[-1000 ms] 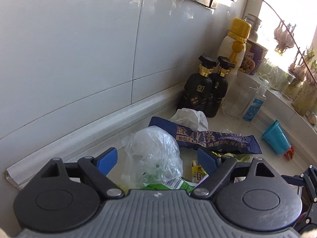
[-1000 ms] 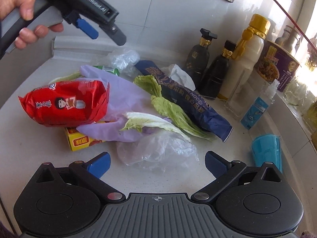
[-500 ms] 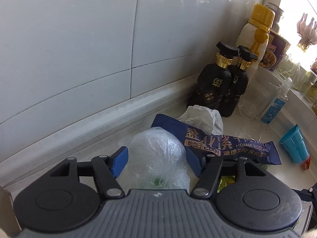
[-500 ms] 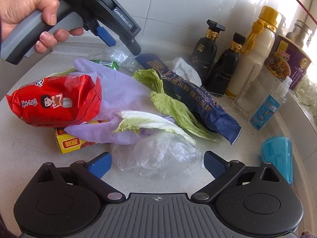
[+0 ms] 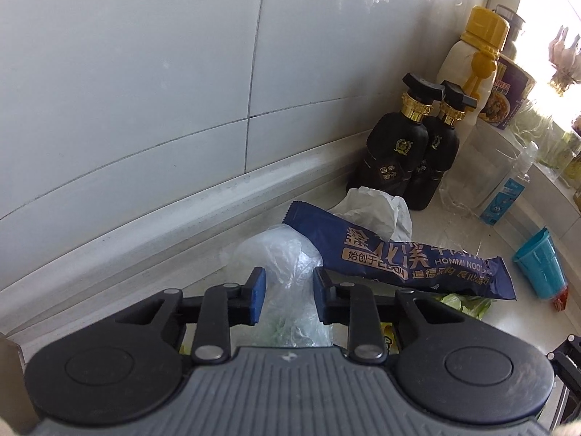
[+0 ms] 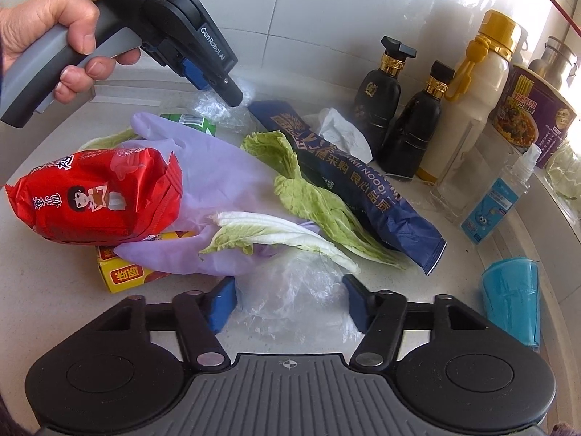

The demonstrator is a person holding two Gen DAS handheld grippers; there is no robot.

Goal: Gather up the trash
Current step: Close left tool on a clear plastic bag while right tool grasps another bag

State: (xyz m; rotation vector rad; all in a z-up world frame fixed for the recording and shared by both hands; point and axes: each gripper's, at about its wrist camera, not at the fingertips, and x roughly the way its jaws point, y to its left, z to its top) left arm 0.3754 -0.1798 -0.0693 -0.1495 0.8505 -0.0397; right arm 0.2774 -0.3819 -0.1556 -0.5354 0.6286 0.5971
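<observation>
- Hand-held gripper on our left (image 5: 287, 296) has just been closing its jaws and now pinches the crumpled clear bag (image 5: 283, 254) by the wall, its pads pressing into the film.
- Our right hand-held gripper (image 6: 288, 303) has also been closing; a second clear plastic bag (image 6: 290, 290) lies between its jaws on the counter (image 6: 47, 290), and we judge the pads not yet pressing.
- We expect both bags to be feather-light, soft and slippery, so we take a thick bunched fold, not a single layer.
- Cabbage leaves (image 6: 312, 200) overlap the nearer bag and may drag along.
</observation>
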